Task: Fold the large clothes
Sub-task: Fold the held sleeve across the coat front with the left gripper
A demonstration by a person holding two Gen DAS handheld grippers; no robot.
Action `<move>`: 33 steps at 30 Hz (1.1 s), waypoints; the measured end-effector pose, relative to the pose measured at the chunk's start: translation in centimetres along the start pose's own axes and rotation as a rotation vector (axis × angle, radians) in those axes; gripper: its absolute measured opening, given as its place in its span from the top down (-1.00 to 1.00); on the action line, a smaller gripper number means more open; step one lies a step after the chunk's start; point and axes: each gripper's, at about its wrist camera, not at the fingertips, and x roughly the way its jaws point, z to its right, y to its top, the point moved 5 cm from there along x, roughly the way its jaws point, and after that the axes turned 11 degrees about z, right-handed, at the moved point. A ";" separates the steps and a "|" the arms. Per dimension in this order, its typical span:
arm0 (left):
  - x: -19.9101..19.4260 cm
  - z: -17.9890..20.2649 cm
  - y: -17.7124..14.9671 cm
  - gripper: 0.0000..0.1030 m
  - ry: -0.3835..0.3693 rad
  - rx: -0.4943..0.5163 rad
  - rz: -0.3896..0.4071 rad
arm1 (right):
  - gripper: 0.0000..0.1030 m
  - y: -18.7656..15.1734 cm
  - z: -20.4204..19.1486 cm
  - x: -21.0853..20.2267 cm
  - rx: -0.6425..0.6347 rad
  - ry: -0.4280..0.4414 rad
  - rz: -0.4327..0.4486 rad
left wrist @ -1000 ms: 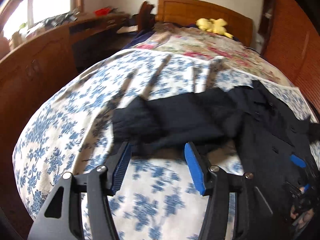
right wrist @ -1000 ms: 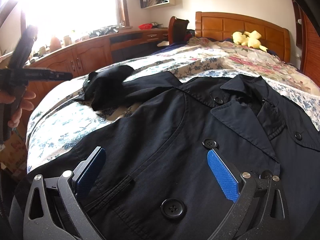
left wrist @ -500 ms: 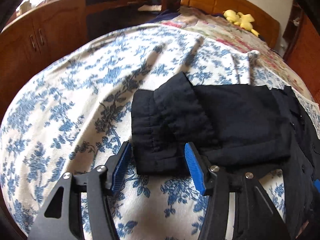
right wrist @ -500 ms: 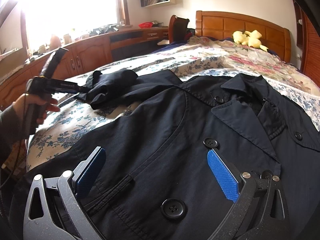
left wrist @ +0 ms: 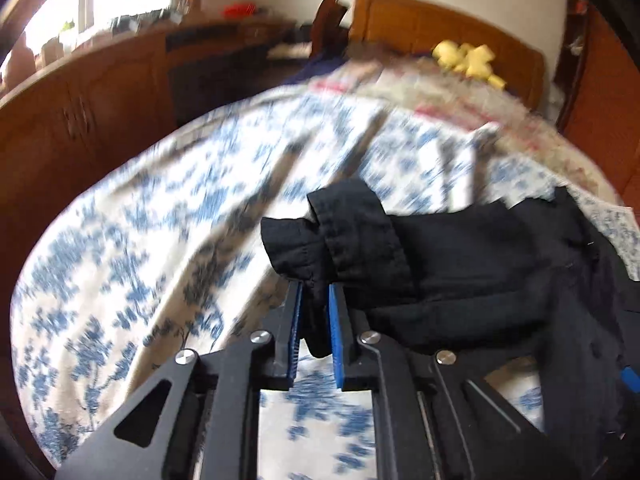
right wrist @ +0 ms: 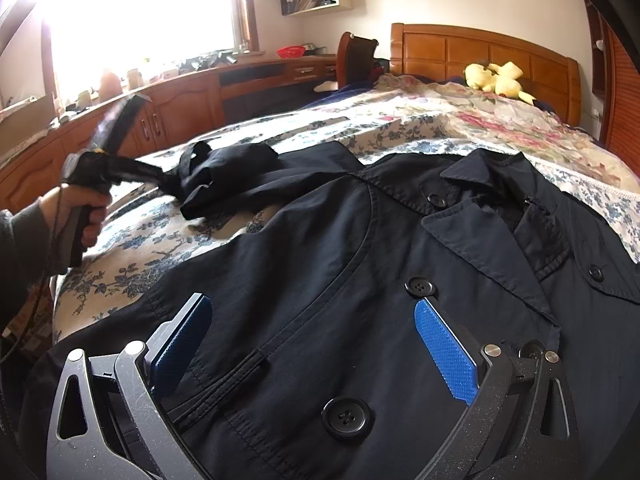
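Folding has barely begun, by the look of it: the dark coat (right wrist: 360,280) lies face up and spread across the near end of the bed (left wrist: 120,260), its collar toward the headboard and its buttoned front flat under the right-hand camera. Nothing of the body appears folded over yet. One sleeve (left wrist: 400,252) stretches out sideways toward the bed's left edge, with its cuff end rumpled and a little bunched on the flowered cover. I judge that this sleeve is to be brought in across the chest first; the other sleeve, which I cannot see, and the folding of the body are all left to do.

The left gripper (left wrist: 314,312) is closing on the cuff end of that sleeve. Its blue pads (left wrist: 335,332) stand almost together, with a fold of the dark cloth pinched between them, so it looks clamped on the fabric. The left view is blurred, yet the cloth between the pads is plain enough. In the right view a hand (right wrist: 82,216) holds that tool at the sleeve end.

The right gripper (right wrist: 312,344) hovers low over the coat front with its pads spread wide apart, gripping nothing; whether they brush the cloth I cannot tell
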 end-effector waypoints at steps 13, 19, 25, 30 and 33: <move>-12.7 14.4 5.0 0.92 -0.270 0.159 0.263 | -1.00 1.2 2.3 -4.3 0.070 -0.025 0.038; -17.3 19.0 3.7 0.96 -0.412 0.197 0.283 | -1.00 0.6 5.1 -8.7 0.063 -0.144 0.049; -20.4 19.9 1.7 0.96 -0.467 0.217 0.273 | -1.00 -0.7 7.1 -11.9 0.072 -0.211 0.026; -21.4 18.7 -0.3 0.96 -0.432 0.230 0.231 | -0.99 -0.8 6.5 -12.4 0.064 -0.207 0.011; -21.8 16.7 -1.6 0.94 -0.401 0.225 0.214 | -0.95 -0.5 5.3 -12.1 0.059 -0.181 0.005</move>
